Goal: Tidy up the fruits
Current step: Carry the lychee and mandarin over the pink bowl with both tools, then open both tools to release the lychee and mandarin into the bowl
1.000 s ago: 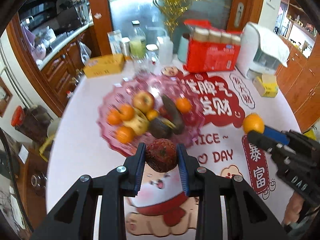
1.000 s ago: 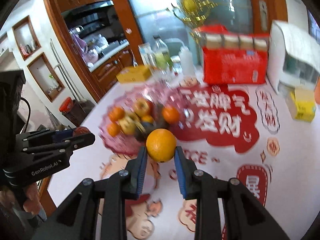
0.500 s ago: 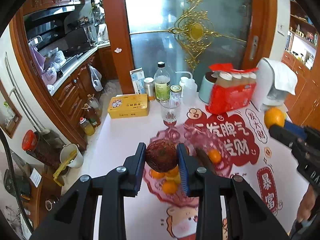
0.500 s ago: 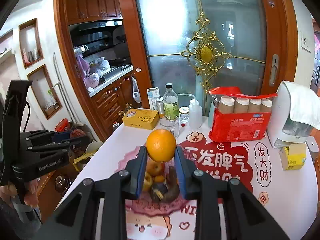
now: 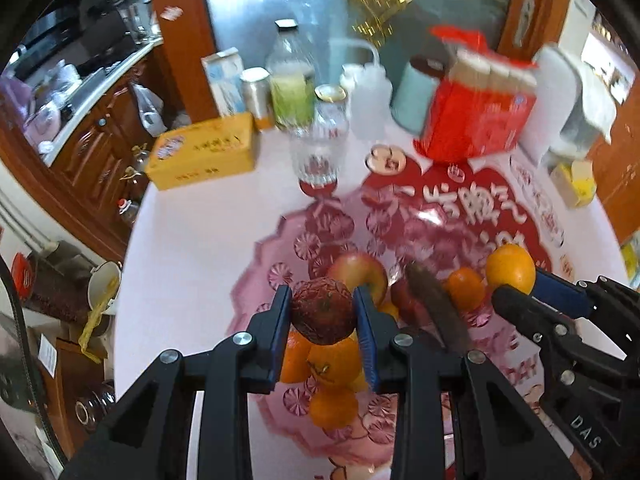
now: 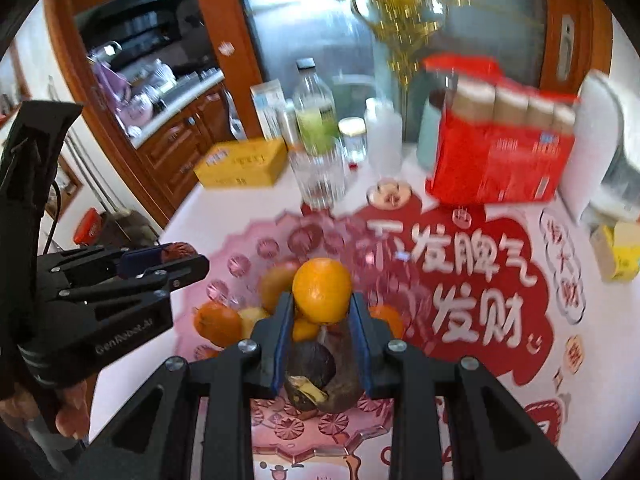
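My left gripper [image 5: 323,322] is shut on a dark red, rough-skinned fruit [image 5: 323,309], held above the pink glass fruit plate [image 5: 320,224]. On the plate lie an apple [image 5: 358,270], several small oranges [image 5: 334,360] and a dark brown elongated fruit [image 5: 436,306]. My right gripper [image 6: 320,312] is shut on a big orange [image 6: 322,290] over the same plate [image 6: 256,248], above a dark avocado-like fruit [image 6: 310,360]. Each gripper shows in the other's view: the right one [image 5: 520,292] with its orange at right, the left one [image 6: 176,258] with the red fruit at left.
At the back of the table stand a yellow box [image 5: 204,156], a drinking glass [image 5: 318,152], bottles [image 5: 290,80], a red package [image 5: 478,112] and a white appliance [image 5: 576,104]. A red-printed tablecloth [image 6: 480,300] covers the table. Wooden cabinets run along the left.
Both grippers have swung forward and down, carrying their fruits; the plate, far below half a second ago, now lies close under the fingers. Both grips are unchanged.
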Motion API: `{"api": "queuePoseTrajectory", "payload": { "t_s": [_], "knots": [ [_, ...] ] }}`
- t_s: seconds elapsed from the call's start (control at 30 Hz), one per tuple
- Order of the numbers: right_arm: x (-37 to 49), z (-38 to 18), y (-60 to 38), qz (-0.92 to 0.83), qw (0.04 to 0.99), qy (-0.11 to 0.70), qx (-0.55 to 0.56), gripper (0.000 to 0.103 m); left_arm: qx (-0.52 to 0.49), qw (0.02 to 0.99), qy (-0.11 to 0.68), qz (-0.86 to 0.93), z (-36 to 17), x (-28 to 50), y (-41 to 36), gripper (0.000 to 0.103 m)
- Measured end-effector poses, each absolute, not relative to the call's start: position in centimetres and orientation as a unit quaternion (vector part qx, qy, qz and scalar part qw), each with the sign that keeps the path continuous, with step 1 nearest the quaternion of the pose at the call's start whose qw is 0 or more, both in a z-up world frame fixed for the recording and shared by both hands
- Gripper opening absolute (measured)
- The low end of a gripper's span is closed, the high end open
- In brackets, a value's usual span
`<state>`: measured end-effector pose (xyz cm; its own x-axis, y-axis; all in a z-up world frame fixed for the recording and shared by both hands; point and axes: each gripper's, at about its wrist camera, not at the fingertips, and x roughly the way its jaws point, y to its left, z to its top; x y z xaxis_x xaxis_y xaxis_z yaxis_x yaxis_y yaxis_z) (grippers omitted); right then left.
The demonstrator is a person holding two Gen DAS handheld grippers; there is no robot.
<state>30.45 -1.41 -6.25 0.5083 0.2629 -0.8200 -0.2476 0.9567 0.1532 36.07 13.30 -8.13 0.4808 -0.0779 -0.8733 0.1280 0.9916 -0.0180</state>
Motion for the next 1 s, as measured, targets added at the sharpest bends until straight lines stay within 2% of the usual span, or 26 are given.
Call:
{"api": "queuePoseTrajectory", "payload": {
  "t_s": [0.3, 0.4, 0.43, 0.57, 0.67, 1.0],
  "knots": [
    [31.4, -11.5, -0.7, 0.124, 0.839, 0.53, 0.001, 0.029, 0.049, 0.846, 0.523, -0.092, -12.4, 37.7, 11.9, 0.032],
    [31.5, -12.1, -0.7, 0.122, 0.834, 0.538, 0.003, 0.03, 0.056, 0.849, 0.517, -0.094, -12.3, 37.5, 11.8, 0.052],
    [31.5, -12.1, -0.6, 0.121, 0.834, 0.539, 0.004, 0.031, 0.055, 0.851, 0.514, -0.094, -12.1, 37.3, 11.8, 0.062],
    [31.1, -11.9, -0.4, 0.128, 0.833, 0.538, 0.006, 0.047, 0.053, 0.858, 0.502, -0.091, -11.2, 36.9, 12.1, 0.078],
    [30.6, -11.5, -0.1, 0.125, 0.838, 0.532, -0.01, 0.049, 0.041, 0.864, 0.494, -0.086, -10.2, 36.4, 12.6, 0.087],
    [28.8, -9.9, -1.7, 0.122, 0.845, 0.521, 0.014, 0.049, 0.003, 0.869, 0.488, -0.078, -7.7, 33.9, 13.7, 0.1]
  ]
}}
